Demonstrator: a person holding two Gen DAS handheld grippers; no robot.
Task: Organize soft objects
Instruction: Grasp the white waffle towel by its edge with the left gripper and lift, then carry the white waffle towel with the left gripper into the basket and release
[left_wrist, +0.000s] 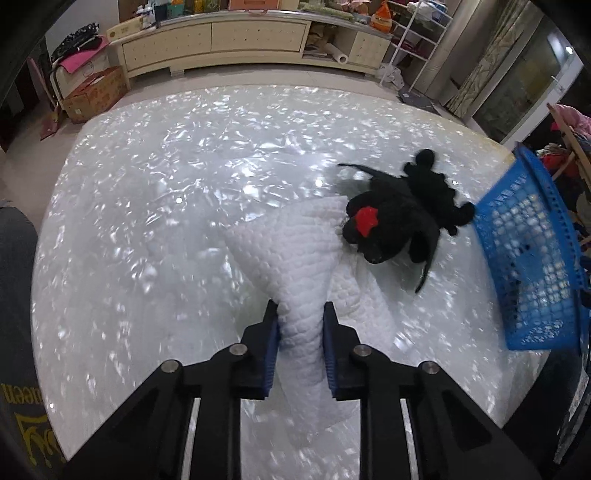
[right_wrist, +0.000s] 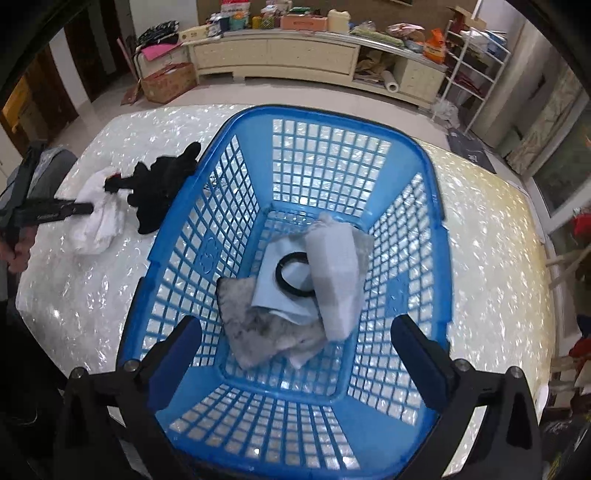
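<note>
A glossy, pearl-like bench (left_wrist: 155, 192) throws back white glints beneath a quilted, matt white cloth (left_wrist: 295, 258) and a fuzzy black plush toy (left_wrist: 399, 221) bearing a red felt-like patch. At 3 o'clock, a blue plastic lattice basket (right_wrist: 332, 125) holds grey and pale blue cloths (right_wrist: 280, 295). The left hand-held gripper (left_wrist: 301, 325) is matt black with ribbed blue pads (left_wrist: 272, 354).

sideboard (right_wrist: 273, 55): long, cream, against the far wall, top crowded with boxes and bags
cardboard box (right_wrist: 168, 83): on the floor just left of the sideboard
white wire rack (right_wrist: 476, 62): right of the sideboard
paper roll (right_wrist: 391, 85): in the sideboard's open shelf
floor (left_wrist: 258, 75): pale tile
</note>
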